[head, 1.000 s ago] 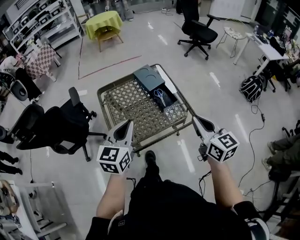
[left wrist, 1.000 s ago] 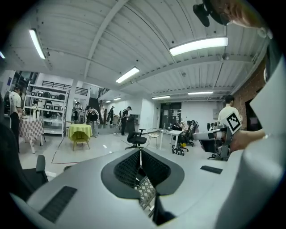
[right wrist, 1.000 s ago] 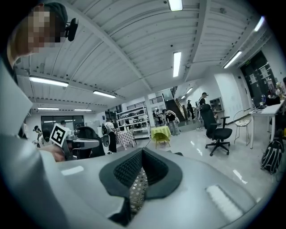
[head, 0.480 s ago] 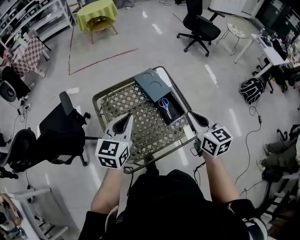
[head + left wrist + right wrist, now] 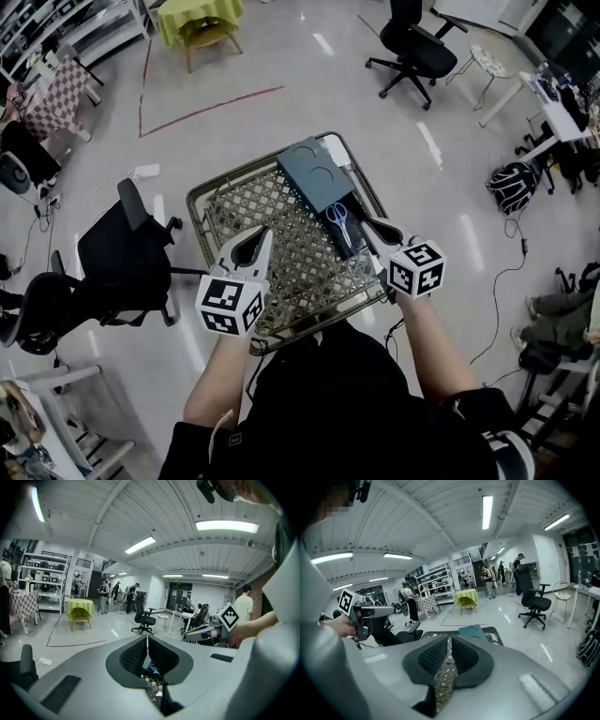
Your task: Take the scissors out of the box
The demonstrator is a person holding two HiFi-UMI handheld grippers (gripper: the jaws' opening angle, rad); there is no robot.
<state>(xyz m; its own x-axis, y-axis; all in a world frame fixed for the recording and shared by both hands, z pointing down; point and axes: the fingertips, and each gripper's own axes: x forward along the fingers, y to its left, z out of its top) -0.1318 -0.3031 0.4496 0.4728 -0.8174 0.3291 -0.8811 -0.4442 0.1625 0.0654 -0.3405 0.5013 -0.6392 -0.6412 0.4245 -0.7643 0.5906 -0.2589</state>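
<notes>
A glossy grey floor with office chairs spread round a lattice table (image 5: 202, 202), and on its far right part sat the open dark box (image 5: 357, 200), its lid lying just beyond. The scissors (image 5: 338, 217) were inside the box, not yet touched. Their long axis ran along the box and away from me, the blue loops at the far end as far as I could tell. My right gripper (image 5: 367, 223) hung just beside the box's near right edge. Its jaws had just been opening and stood a little apart with only lattice showing between them. The scissors lay just left of its tips. My left gripper (image 5: 265, 232) hovered over the table's middle, jaws together and empty, well apart from the box. I judged the right one far nearer for the reach.
</notes>
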